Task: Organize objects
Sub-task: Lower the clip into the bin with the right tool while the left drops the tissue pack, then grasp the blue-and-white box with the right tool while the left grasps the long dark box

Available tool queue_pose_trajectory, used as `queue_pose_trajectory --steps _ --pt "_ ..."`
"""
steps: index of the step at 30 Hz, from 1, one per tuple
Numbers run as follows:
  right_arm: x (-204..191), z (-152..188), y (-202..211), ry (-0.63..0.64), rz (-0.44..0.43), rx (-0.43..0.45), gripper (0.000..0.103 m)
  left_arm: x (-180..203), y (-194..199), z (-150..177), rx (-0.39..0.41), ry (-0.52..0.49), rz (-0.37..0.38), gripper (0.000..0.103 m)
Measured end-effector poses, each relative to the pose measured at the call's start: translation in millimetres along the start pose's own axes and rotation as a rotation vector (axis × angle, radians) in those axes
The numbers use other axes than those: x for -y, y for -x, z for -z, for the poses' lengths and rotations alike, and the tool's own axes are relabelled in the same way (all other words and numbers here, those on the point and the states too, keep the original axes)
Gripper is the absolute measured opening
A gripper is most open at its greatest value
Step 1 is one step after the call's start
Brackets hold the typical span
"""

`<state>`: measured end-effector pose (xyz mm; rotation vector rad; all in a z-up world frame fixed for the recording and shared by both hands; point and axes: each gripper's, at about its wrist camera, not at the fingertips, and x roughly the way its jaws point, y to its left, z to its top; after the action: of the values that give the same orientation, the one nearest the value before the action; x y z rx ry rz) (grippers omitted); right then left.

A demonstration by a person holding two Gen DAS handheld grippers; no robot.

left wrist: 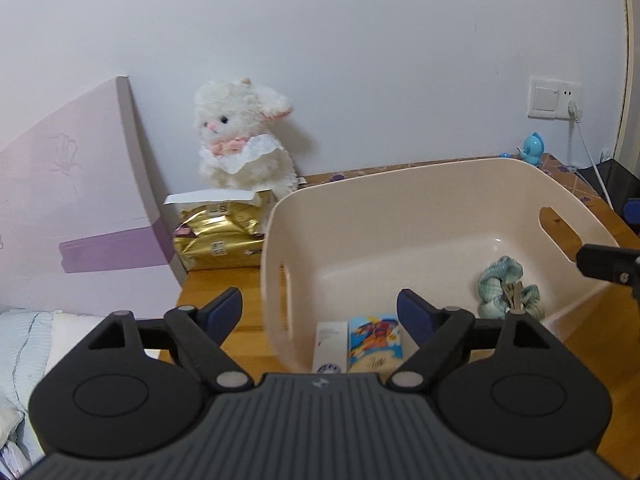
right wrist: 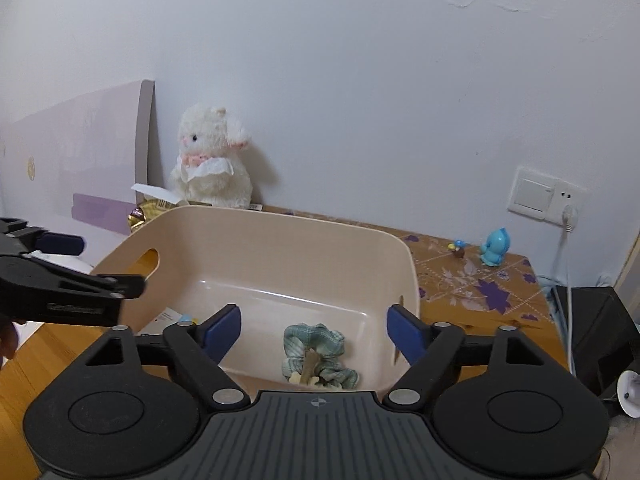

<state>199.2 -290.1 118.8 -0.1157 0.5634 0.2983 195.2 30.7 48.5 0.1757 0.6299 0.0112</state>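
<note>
In the left wrist view, a lilac headboard [left wrist: 80, 208] filled the left of the frame, with a white plush lamb [left wrist: 244, 140] against the wall just right of it, sitting on a gold foil pack [left wrist: 220, 236]. The left gripper [left wrist: 320, 312] sat at lower centre, released, its blue-padded fingers spread wide with nothing between them, straddling the near wall of the beige plastic bin [left wrist: 400, 184]. Inside the bin, a white carton [left wrist: 330, 344] and a cartoon-printed box [left wrist: 374, 342] lay side by side at the near edge, and a green checked scrunchie [left wrist: 508, 284] lay to the right with a hair clip [left wrist: 514, 294] on it. A blue figurine [left wrist: 532, 148] stood at upper right beneath a wall switch [left wrist: 554, 98]. In the right wrist view, the right gripper [right wrist: 314, 334] was likewise released and empty above the bin, just over the scrunchie.
</note>
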Motion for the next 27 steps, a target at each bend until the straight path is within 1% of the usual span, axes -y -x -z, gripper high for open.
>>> queue_pose_trajectory --steps 2,5,7,11,14,19,23,27 --pt "-0.8 3.3 10.3 -0.008 -0.005 0.008 0.097 -5.0 9.9 8.4 0.008 0.002 -0.002 0.086" --pt "-5.1 11.2 26.3 0.002 0.005 0.026 0.099 -13.8 20.5 22.1 0.016 0.018 -0.008 0.086" --pt "-7.1 17.8 34.3 0.006 0.007 0.027 0.102 -18.1 25.2 32.6 0.013 0.030 -0.012 0.086" --pt "-9.6 33.3 41.2 0.022 0.008 0.006 0.103 -22.9 24.1 54.6 -0.022 0.049 -0.008 0.086" --pt "-7.6 48.5 37.8 0.016 0.004 -0.025 0.103 -22.9 18.9 71.1 -0.051 0.062 -0.007 0.086" --pt "-4.0 70.1 20.5 -0.012 0.016 -0.084 0.103 -22.9 4.4 91.2 -0.101 0.088 -0.012 0.086" --pt "-6.0 86.0 2.5 -0.008 0.040 -0.117 0.103 -20.5 -7.3 99.6 -0.125 0.123 -0.018 0.086" --pt "-8.1 100.5 -14.4 -0.035 0.034 -0.158 0.103 -14.9 -19.0 104.0 -0.152 0.144 -0.018 0.086"
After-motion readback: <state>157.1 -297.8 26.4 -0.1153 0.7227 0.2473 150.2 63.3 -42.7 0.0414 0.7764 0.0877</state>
